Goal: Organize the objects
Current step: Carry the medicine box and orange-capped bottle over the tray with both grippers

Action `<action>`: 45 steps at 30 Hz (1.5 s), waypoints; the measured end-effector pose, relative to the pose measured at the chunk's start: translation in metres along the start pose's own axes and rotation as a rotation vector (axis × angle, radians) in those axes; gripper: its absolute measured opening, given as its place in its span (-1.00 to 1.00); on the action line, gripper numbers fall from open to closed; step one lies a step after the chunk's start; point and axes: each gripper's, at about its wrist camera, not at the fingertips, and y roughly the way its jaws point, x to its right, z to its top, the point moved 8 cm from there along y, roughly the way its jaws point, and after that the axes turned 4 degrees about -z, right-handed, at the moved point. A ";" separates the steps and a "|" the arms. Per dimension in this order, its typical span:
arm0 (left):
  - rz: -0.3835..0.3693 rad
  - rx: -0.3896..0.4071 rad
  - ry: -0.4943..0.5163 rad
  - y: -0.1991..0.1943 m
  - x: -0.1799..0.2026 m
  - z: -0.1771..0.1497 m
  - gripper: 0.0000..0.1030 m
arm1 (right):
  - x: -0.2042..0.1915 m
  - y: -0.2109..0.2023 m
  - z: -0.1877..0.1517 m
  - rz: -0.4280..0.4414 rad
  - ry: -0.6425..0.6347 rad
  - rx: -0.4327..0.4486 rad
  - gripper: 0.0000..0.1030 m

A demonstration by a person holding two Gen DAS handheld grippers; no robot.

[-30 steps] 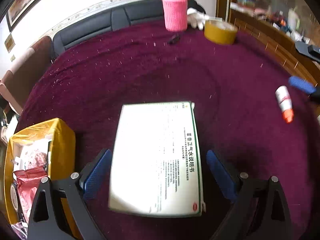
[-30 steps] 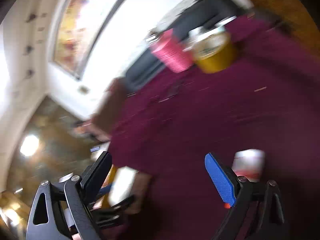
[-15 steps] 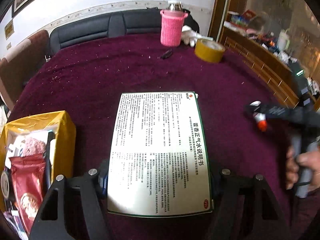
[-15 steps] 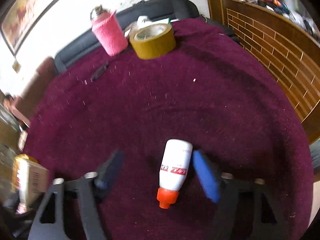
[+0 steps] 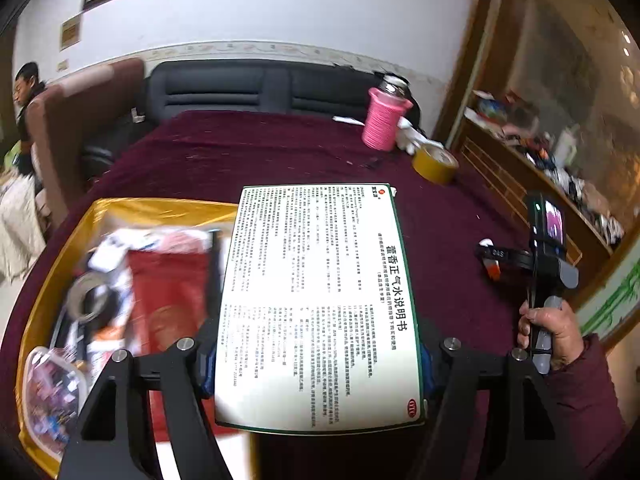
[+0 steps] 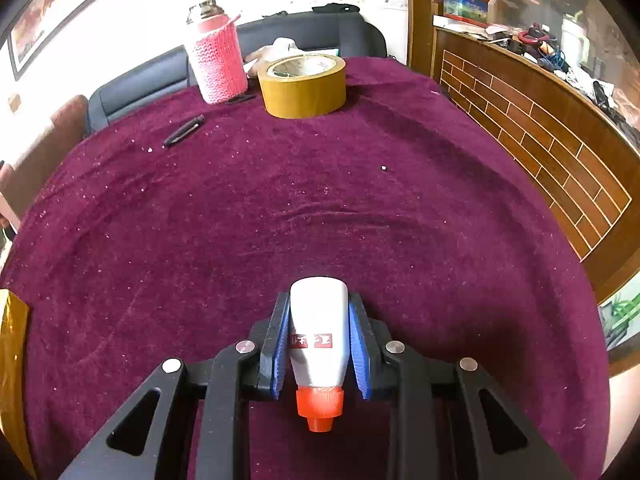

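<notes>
Nearest in the left wrist view, the left tongs (image 5: 318, 360) are clamped on the near edge of a flat medicine box (image 5: 316, 300), its printed face up, held over the right rim of the yellow box (image 5: 160, 206). That yellow box sits on the counter (image 6: 320, 200) at the left and is already crowded: a red packet (image 5: 168, 292), a tape ring (image 5: 86, 300) and other blurred items. In the right wrist view, the right tongs (image 6: 319, 344) are closed on a white glue bottle (image 6: 319, 332), orange cap toward the camera; whether it has left the cloth I cannot tell.

The step in hand looks like carrying both pieces to the yellow box. To do it well, I would keep the flat box level, bring it fully over the opening before letting go, and lay it on the red packet rather than across the rim. The bottle should follow afterwards, so the two tongs do not meet.

Farther off stand a brown tape roll (image 6: 302, 86), a black clip (image 6: 184, 130) and a pink-sleeved flask (image 6: 218, 60).
</notes>
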 end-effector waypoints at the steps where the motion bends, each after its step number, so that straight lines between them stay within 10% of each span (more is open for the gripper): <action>1: 0.004 0.011 -0.019 -0.009 -0.010 -0.001 0.36 | -0.002 -0.002 -0.001 0.021 0.013 0.003 -0.44; 12: 0.098 0.093 -0.189 -0.074 -0.116 -0.021 0.36 | -0.040 -0.049 -0.034 0.359 0.138 -0.047 -0.44; 28: 0.142 0.037 -0.186 -0.084 -0.158 -0.076 0.36 | -0.282 -0.179 -0.130 0.874 -0.189 -0.222 -0.41; 45: 0.136 0.011 -0.134 -0.078 -0.151 -0.096 0.42 | -0.345 -0.193 -0.217 0.720 -0.508 -0.162 -0.37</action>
